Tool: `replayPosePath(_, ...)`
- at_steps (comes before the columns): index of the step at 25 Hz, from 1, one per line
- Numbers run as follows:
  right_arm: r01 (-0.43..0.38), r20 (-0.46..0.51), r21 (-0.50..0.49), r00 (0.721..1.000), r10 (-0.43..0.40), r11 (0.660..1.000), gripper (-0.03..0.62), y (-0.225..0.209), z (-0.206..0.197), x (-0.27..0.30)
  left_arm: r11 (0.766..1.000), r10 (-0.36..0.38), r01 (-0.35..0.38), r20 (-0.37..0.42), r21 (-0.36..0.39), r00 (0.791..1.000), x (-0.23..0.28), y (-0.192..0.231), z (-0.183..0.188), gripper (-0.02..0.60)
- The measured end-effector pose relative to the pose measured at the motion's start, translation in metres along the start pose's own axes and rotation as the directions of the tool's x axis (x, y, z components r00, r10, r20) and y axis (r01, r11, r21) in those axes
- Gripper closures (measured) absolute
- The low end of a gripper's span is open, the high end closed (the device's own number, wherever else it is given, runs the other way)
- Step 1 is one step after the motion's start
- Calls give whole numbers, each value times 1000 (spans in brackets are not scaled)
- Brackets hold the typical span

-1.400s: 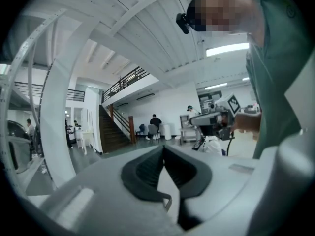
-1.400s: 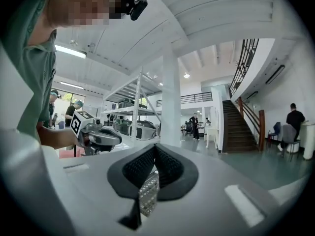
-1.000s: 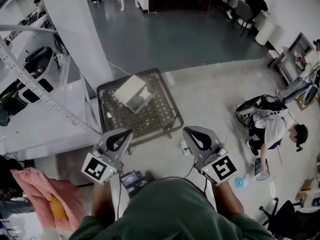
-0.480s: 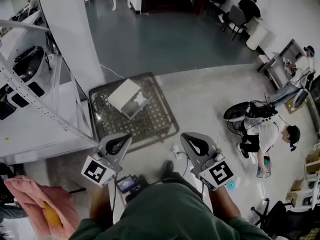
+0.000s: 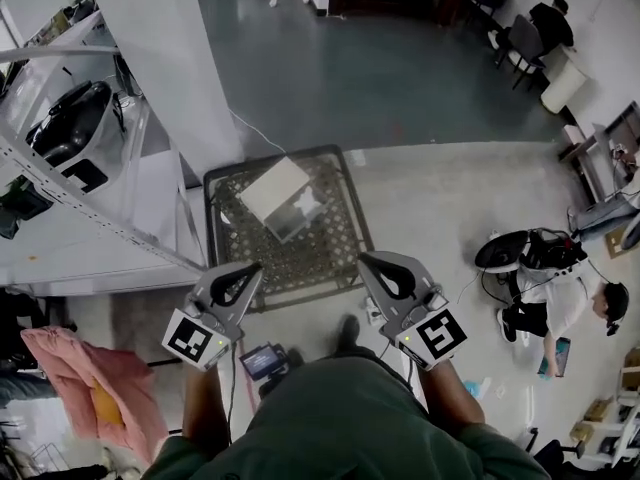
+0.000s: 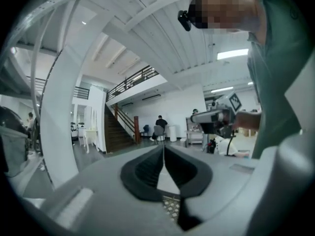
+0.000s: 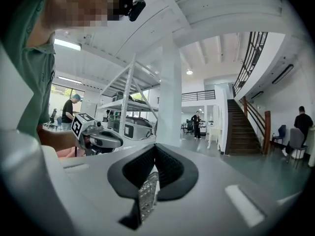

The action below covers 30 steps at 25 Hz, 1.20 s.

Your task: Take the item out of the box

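A white box (image 5: 275, 190) lies tilted on a low dark table with a patterned top (image 5: 320, 258), seen in the head view. Its lower right side shows a grey inside; no item can be made out. My left gripper (image 5: 249, 267) hovers shut over the table's near left corner, holding nothing. My right gripper (image 5: 369, 259) is shut and empty at the near right corner. In the left gripper view the left gripper (image 6: 163, 150) has its pads together, and the right gripper view shows the right gripper (image 7: 155, 150) the same. Both point level, short of the box.
A white pillar (image 5: 160, 58) and metal shelving (image 5: 70, 198) stand left of the table. A pink cloth (image 5: 85, 378) hangs at the lower left. A person (image 5: 555, 293) sits on the floor to the right. A power strip (image 5: 372, 314) lies by the table's near edge.
Both grippers have moved forward toward the table, and their tips now overlap its near edge. The box has not moved. Both grippers have stayed shut.
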State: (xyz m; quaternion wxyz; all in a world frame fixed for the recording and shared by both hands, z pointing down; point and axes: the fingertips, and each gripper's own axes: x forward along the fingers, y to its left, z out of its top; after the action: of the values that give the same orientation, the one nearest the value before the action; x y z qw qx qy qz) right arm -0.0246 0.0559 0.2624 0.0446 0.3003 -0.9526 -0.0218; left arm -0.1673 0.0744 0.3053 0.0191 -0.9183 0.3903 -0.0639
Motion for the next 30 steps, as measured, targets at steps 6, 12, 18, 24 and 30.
replayPosePath(6,-68,-12,15,998,68,998,589,-72,-16,10,999,50,-51,-27,-9,998,65,10,4,565)
replayPosePath(12,-138,5,49,990,138,989,589,-131,-27,18,994,108,-110,-84,-20,991,120,20,2,561)
replayPosePath(18,-182,-10,64,983,183,981,589,-171,-47,28,989,140,-145,-117,-35,983,160,31,-5,554)
replayPosePath(24,-192,-33,86,980,195,978,589,-185,-71,41,989,126,-135,-145,-56,981,184,46,-26,551)
replayPosePath(30,-111,-42,81,993,114,991,589,-197,-77,51,994,57,-66,-115,-82,992,208,64,-49,551)
